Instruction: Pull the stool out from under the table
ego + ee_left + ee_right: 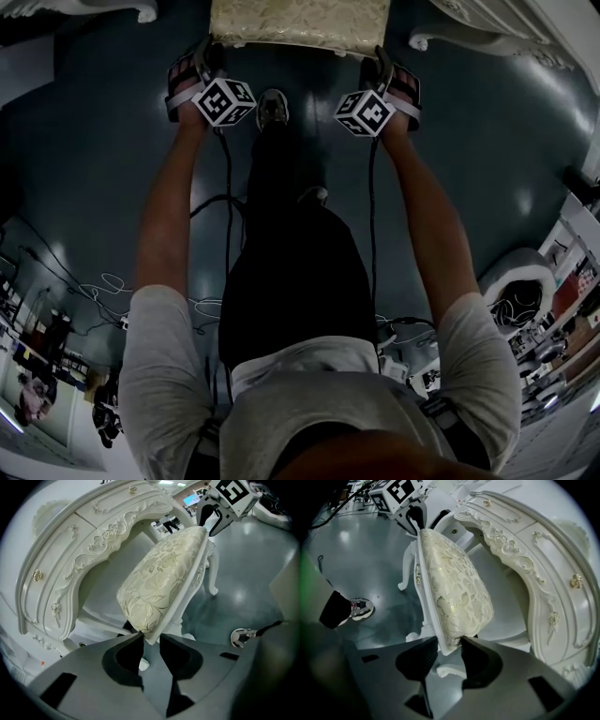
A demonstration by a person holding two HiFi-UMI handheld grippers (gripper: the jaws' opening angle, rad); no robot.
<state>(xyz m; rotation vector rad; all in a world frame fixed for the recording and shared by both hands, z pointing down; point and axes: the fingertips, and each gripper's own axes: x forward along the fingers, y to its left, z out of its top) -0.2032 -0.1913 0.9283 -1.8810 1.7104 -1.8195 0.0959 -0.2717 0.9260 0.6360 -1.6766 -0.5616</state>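
Jaws of left gripper and right gripper each clamp a corner of the stool

Patterned cloth stool seat w/ glossy painted frame; floor smooth, glossy.

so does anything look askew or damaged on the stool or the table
Nothing stands out. The stool stands upright with its cushion looking intact, the table shows no visible damage, and the left gripper and right gripper each clamp a near corner of the stool.
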